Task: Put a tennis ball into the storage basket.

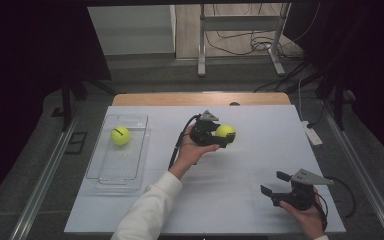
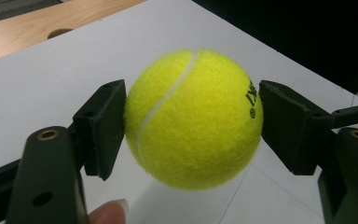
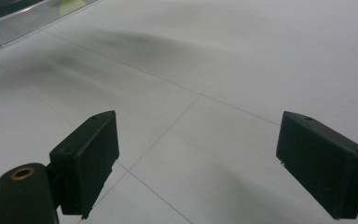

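A yellow tennis ball [image 1: 226, 130] is held just above the middle of the white table [image 1: 220, 200], and my left gripper [image 1: 224, 135] is shut on it. In the left gripper view the ball [image 2: 193, 116] sits between the two black jaws of that gripper [image 2: 193, 126], both pads pressed to its sides, and a fingertip shows at the bottom. A second tennis ball [image 1: 120, 135] lies in the clear plastic tray [image 1: 107, 172] at the left. My right gripper [image 1: 273, 183] is low at the front right, open, with nothing between its jaws [image 3: 205, 158].
A white power strip [image 1: 312, 134] lies at the table's right edge. The table's wooden far edge [image 1: 200, 98] shows behind the white sheet. The tray's corner [image 3: 28, 21] appears far off in the right gripper view. A metal stand [image 1: 240, 40] is on the floor beyond.
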`<state>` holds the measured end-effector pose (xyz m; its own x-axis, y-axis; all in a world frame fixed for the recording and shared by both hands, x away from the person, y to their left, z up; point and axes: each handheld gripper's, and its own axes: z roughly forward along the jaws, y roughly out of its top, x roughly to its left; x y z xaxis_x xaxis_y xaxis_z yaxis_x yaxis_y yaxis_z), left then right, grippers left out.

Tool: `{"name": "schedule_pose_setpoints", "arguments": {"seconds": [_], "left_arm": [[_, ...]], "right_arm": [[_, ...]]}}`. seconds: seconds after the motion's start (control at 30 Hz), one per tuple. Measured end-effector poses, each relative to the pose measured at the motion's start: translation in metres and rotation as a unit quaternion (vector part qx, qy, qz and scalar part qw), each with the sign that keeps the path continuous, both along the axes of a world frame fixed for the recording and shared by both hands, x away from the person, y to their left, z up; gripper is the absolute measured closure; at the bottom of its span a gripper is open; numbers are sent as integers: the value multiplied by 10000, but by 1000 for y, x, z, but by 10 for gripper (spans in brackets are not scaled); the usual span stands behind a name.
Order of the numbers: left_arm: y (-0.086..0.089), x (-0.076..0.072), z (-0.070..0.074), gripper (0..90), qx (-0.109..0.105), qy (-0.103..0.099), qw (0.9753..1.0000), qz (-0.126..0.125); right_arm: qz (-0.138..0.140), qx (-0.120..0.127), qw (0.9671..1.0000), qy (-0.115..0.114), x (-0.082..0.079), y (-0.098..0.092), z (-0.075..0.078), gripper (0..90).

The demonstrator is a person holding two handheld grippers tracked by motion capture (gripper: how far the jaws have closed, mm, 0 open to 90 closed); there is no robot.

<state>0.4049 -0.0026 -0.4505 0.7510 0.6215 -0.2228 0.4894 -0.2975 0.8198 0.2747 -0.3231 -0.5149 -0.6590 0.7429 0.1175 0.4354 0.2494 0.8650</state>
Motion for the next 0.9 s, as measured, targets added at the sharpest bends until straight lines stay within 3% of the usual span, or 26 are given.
{"name": "schedule_pose_setpoints", "arguments": {"seconds": [0.9], "left_arm": [[38,-17,10,279,-64,-194,9996,181]], "right_arm": [[-29,-56,10000,11,0,1,-1,133]]}}
